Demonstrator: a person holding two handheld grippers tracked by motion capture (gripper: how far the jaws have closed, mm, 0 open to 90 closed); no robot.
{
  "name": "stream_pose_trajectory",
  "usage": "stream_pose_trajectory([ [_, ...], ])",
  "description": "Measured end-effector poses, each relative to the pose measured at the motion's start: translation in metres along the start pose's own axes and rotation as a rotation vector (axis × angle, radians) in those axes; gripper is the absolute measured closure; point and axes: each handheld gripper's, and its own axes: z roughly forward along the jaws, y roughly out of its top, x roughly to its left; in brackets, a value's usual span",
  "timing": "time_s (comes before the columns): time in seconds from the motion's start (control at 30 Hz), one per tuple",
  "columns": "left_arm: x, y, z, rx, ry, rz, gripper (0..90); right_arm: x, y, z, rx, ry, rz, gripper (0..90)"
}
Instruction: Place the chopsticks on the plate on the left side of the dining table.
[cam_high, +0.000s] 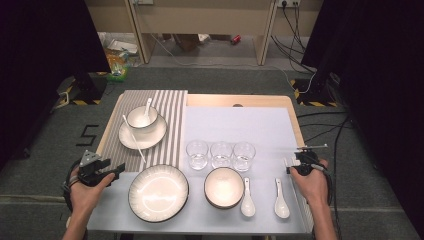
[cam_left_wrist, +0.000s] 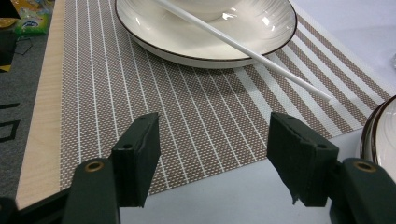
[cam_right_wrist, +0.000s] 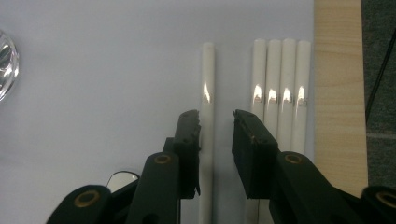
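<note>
Bright overhead light, glare on plates (cam_high: 158, 192), dark sides, slight blur

On the tabletop (cam_high: 260, 101) a striped mat (cam_high: 165, 125) carries a saucer (cam_high: 150, 137) with a small bowl (cam_high: 142, 119) and spoon. Three glasses (cam_high: 220, 154) stand in a row — nearer, a large plate (cam_high: 158, 192), a bowl (cam_high: 224, 187) and two spoons (cam_high: 265, 197). The left tongs (cam_high: 112, 172) sit at the mat's near corner — the right tongs (cam_high: 292, 162) at the right edge.

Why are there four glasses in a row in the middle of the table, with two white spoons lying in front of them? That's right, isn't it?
Not quite. The high view shows three glasses in a row, not four. The rest is right: two white spoons lie nearer the person, just to the right of the small bowl.
</note>
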Motion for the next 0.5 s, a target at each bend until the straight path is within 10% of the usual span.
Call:
stream_pose_trajectory([
  [0.5,-0.001,0.000,0.001,-0.002,-0.001,0.002,34.2,0.013,0.005,0.002,0.058,-0.067,-0.066,84.3],
])
